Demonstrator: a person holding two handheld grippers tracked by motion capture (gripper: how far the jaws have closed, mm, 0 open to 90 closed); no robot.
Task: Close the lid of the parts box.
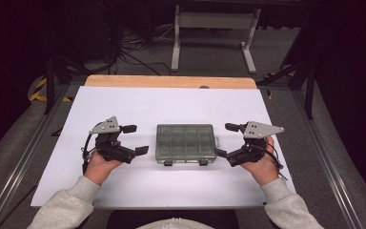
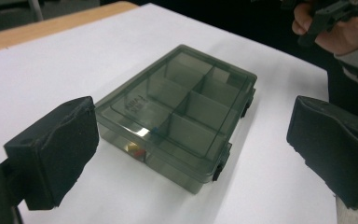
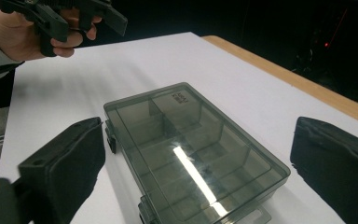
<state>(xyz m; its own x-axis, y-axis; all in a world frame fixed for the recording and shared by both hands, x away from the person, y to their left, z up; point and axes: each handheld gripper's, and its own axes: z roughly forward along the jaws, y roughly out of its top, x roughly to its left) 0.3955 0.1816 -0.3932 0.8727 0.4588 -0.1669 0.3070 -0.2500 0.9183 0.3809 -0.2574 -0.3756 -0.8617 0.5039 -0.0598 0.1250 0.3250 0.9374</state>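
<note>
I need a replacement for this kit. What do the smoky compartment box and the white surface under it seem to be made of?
The smoky grey see-through compartment box looks like hard, glossy plastic: its dividers show through the lid, which reflects a bright streak of light. Its black latches look like opaque plastic. The white table cover looks matt and smooth, perhaps paper or laminate; I cannot tell which. The bare strip of tabletop behind it looks like light wood.

Lighting's pretty uneven here: the white table sheet (image 1: 124,109) is bright while the room around it goes nearly black. There's a streak of overhead glare on the smoky translucent plastic compartment box (image 3: 191,154). Close-up black jaw pads look soft and slightly blurry.
</note>
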